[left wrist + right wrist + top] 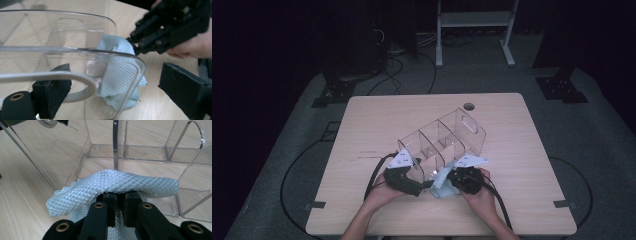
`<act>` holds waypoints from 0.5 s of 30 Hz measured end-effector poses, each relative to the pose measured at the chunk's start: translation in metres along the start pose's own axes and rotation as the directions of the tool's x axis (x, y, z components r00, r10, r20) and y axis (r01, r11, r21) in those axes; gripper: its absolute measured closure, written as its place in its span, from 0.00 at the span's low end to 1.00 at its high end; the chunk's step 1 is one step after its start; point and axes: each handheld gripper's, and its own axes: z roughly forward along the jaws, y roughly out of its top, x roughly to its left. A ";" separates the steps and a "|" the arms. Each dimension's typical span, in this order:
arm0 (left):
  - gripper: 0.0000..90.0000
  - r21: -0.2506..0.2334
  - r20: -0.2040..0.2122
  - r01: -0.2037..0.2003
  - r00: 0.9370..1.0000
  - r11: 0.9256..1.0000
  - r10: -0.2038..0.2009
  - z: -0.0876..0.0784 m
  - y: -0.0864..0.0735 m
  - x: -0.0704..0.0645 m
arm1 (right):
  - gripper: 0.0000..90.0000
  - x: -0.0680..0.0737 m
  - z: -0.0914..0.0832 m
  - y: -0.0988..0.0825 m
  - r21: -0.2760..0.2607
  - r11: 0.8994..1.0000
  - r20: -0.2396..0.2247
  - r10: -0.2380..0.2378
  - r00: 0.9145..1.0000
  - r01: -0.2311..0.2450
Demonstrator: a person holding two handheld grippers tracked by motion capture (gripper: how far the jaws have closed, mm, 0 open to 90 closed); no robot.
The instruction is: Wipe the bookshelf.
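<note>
The clear organizer (444, 142) lies on the table (377, 112), its divided compartments running diagonally from the near left toward the far right, where a handle cut-out shows in the end wall. Its near end sits between the two grippers.

The left gripper (408, 184) is at the organizer's near-left corner. In the left gripper view its jaws stand wide apart, one on each side of the near end wall (75, 77); whether the pads touch the plastic cannot be told.

The right gripper (460, 181) is just right of that, at the near-right side of the organizer. In the right gripper view its jaws are pinched together on the cloth (112, 186), a pale blue waffle-textured piece that drapes over the jaw tips. The cloth (117, 75) lies against the organizer's near end, bunched on the table behind the clear wall. In the high view it (443, 184) shows between the two grippers.
</note>
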 end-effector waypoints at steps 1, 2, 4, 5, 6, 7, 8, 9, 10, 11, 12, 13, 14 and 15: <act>0.11 -0.011 0.000 0.004 1.000 1.000 -0.004 -0.002 -0.001 0.001 | 0.92 0.000 0.000 0.000 -0.002 1.000 0.003 -0.003 1.000 0.003; 0.11 -0.020 -0.004 0.005 1.000 1.000 -0.005 -0.004 -0.002 0.001 | 0.92 0.000 0.000 0.000 -0.002 1.000 0.004 -0.003 1.000 0.003; 0.11 -0.028 -0.013 0.002 1.000 1.000 -0.003 -0.009 -0.004 0.001 | 0.92 0.001 0.000 -0.001 -0.002 1.000 0.005 0.000 1.000 0.000; 0.11 -0.030 -0.019 0.001 1.000 1.000 -0.001 -0.011 -0.004 0.002 | 0.92 0.001 0.000 -0.001 -0.002 1.000 0.005 0.000 1.000 0.000; 0.10 -0.029 -0.029 0.005 1.000 1.000 -0.005 -0.013 -0.005 0.003 | 0.92 0.000 0.000 -0.001 -0.003 1.000 0.005 -0.001 1.000 0.001; 0.10 -0.031 -0.032 0.002 0.999 1.000 -0.003 -0.015 -0.006 0.004 | 0.92 0.000 -0.001 -0.001 -0.005 1.000 0.005 -0.001 1.000 0.001; 0.10 -0.030 -0.035 0.004 0.999 1.000 -0.005 -0.017 -0.007 0.005 | 0.92 0.000 -0.001 -0.001 -0.007 1.000 0.002 0.004 1.000 -0.004; 0.10 -0.029 -0.042 0.004 0.999 1.000 -0.005 -0.020 -0.008 0.006 | 0.92 0.000 -0.001 -0.001 -0.007 1.000 0.002 0.004 1.000 -0.004; 0.10 -0.028 -0.049 0.005 0.999 1.000 -0.006 -0.023 -0.010 0.008 | 0.92 -0.001 -0.001 -0.001 -0.009 1.000 0.001 0.003 1.000 -0.003; 0.10 -0.031 -0.055 0.005 0.998 1.000 -0.007 -0.026 -0.012 0.009 | 0.92 -0.001 -0.002 -0.001 -0.010 1.000 0.000 0.005 1.000 -0.005; 0.10 -0.033 -0.061 0.006 0.998 0.999 -0.008 -0.029 -0.013 0.011 | 0.92 -0.001 -0.002 -0.001 -0.007 1.000 -0.001 0.007 1.000 -0.007; 0.10 -0.039 -0.071 0.006 0.997 0.999 -0.009 -0.032 -0.014 0.013 | 0.92 -0.002 -0.002 -0.001 -0.008 1.000 -0.002 0.005 1.000 -0.005; 0.10 -0.044 -0.081 0.007 0.997 0.999 -0.010 -0.035 -0.015 0.016 | 0.92 -0.002 -0.003 -0.002 -0.007 1.000 -0.002 0.007 1.000 -0.007; 0.10 -0.048 -0.091 0.008 0.996 0.999 -0.013 -0.039 -0.015 0.018 | 0.92 -0.002 -0.003 -0.002 -0.007 1.000 -0.004 0.007 1.000 -0.007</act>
